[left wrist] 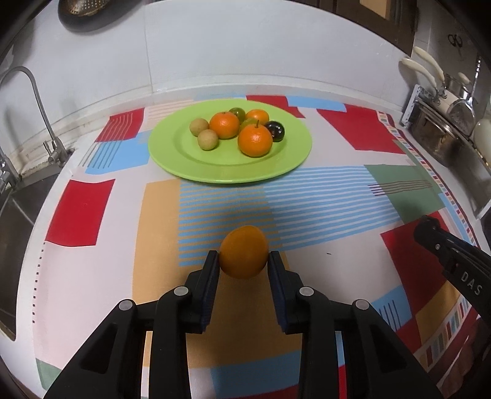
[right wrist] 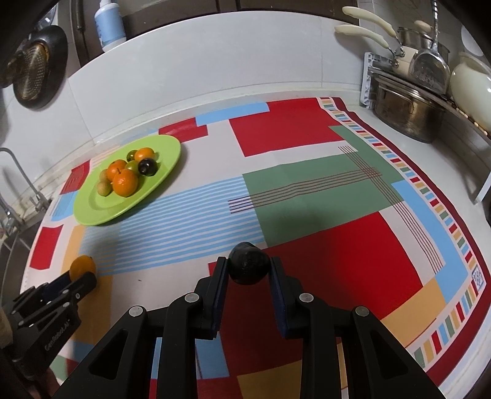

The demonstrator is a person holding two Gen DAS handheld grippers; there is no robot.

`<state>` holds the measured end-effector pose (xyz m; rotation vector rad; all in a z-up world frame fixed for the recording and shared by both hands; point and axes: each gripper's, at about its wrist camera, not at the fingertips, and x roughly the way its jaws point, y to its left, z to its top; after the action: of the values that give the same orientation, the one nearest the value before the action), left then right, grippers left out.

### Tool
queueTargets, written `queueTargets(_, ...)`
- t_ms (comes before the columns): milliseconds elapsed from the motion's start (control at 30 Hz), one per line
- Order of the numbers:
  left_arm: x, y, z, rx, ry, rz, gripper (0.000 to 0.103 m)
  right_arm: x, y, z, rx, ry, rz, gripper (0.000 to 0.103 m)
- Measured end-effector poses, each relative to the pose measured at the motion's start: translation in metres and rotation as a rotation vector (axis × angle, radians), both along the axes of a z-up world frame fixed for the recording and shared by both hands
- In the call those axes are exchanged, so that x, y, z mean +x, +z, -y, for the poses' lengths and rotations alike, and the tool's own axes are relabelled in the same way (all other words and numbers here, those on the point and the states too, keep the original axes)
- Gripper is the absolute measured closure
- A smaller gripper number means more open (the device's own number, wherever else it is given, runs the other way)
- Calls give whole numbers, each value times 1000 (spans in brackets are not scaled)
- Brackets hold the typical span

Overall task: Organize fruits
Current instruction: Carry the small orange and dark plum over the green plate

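Note:
A green plate (left wrist: 190, 162) sits at the back of the patterned cloth and holds several fruits: oranges (left wrist: 255, 139), tan round fruits (left wrist: 208, 140), green ones and a dark plum (left wrist: 275, 131). The plate also shows in the right wrist view (right wrist: 98, 211). My left gripper (left wrist: 244, 261) is shut on an orange fruit (left wrist: 244, 251), held over the cloth in front of the plate; it also shows in the right wrist view (right wrist: 81, 266). My right gripper (right wrist: 249, 270) is shut on a dark round fruit (right wrist: 249, 267), to the right of the plate.
A sink and tap (left wrist: 36, 101) lie at the left. Pots (right wrist: 408, 107) and utensils stand on a rack at the right. A pan with a strainer (right wrist: 33, 67) hangs on the white wall. A bottle (right wrist: 109, 23) stands on the ledge behind.

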<state>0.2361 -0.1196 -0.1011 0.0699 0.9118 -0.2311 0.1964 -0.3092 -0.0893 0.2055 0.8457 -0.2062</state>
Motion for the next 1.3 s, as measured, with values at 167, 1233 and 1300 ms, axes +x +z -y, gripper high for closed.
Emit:
queueTargets(167,-8,12,-5,-12,-6,20,71,-3,6,-8,0,27,18,75)
queueTargets(1233,-4,94,-42,-38,-36,163,71,22,84,-68,-1,255,175,75)
queueTargets(1300,1,97,-43,-43,-47,162,71,27,87,-71,1,271,176,75)
